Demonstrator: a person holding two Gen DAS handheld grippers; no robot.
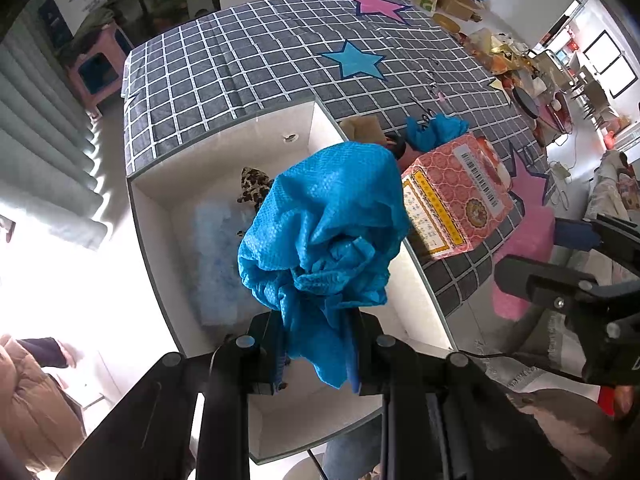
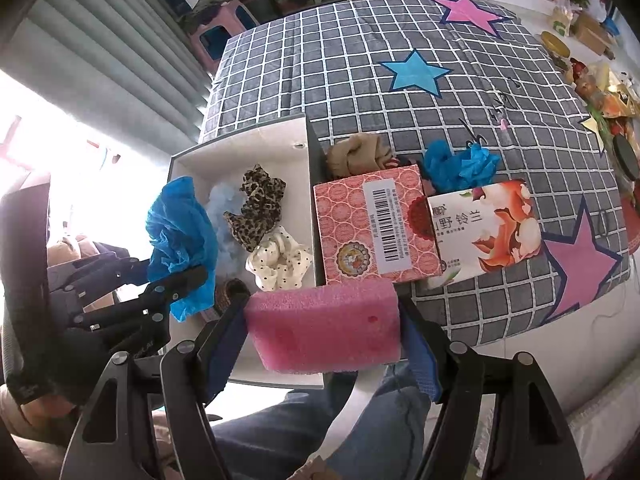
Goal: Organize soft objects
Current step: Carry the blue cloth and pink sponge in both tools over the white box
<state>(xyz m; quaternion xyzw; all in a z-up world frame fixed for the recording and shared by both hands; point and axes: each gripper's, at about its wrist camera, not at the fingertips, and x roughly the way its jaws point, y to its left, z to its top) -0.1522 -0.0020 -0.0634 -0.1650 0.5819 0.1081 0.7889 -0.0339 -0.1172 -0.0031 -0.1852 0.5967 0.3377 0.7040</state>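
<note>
My left gripper (image 1: 316, 336) is shut on a crumpled blue cloth (image 1: 324, 232) and holds it above the white box (image 1: 160, 216); the cloth also shows in the right wrist view (image 2: 180, 232), over the box's left edge. My right gripper (image 2: 324, 328) is shut on a pink sponge (image 2: 324, 328) just in front of the white box (image 2: 192, 160). Inside the box lie a leopard-print scrunchie (image 2: 256, 212), a pale blue fluffy piece (image 2: 224, 208) and a cream dotted scrunchie (image 2: 280, 260).
A pink patterned carton (image 2: 372, 224) and a floral carton (image 2: 488, 228) stand right of the box on the checked bedspread (image 2: 360, 92). Behind them lie a tan cloth (image 2: 356, 152) and another blue cloth (image 2: 460, 164). Clutter lines the far right edge.
</note>
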